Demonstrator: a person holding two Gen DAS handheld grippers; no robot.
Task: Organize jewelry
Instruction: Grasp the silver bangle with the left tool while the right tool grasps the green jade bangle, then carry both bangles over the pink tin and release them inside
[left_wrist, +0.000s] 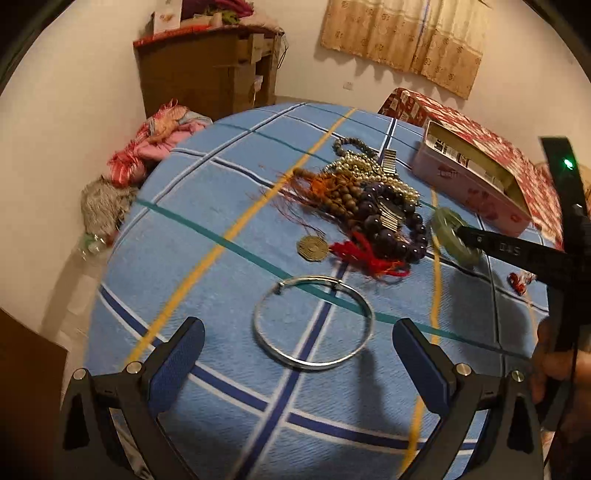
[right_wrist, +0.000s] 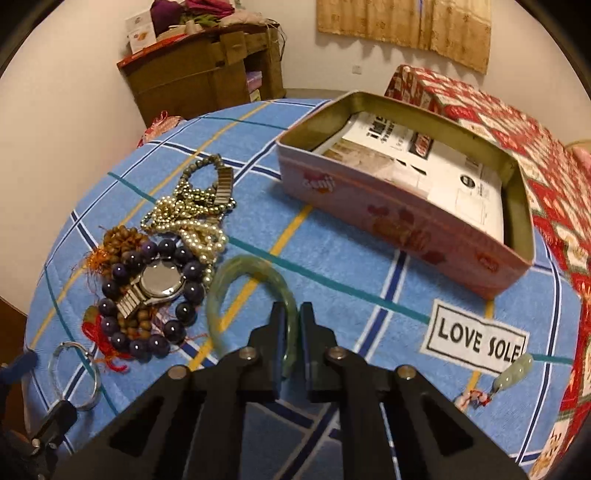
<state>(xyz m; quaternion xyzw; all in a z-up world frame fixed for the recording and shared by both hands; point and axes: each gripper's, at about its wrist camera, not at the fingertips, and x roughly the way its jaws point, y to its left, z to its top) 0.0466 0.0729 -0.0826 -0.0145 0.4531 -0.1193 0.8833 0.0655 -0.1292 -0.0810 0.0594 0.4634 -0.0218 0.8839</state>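
At the bottom centre of the right wrist view, the right tongs are pinched narrow on a translucent green jade bangle, gripping its near rim so the ring stands up off the blue checked cloth that covers the desk. From the left wrist view the same bangle shows at the right edge of the frame, held at the tip of the black right tongs, just beside the jewelry heap.

Along the lower edge of the left wrist view, the left tongs are spread wide and hold nothing; a thin silver wire bangle lies flat on the cloth between and just ahead of their blue pads.

Mid-frame left in the right wrist view lies the tangled heap: a dark purple bead bracelet ringed around a silver metal wristwatch, brown wooden beads, cream pearl strands and a red tassel. An octagonal brass coin pendant sits at the heap's near edge in the left wrist view.

Upper right in the right wrist view, an open pink rectangular tin box holds printed papers. A small pale green jade pendant lies at the lower right, touching a white "LOVE SOLE" label.
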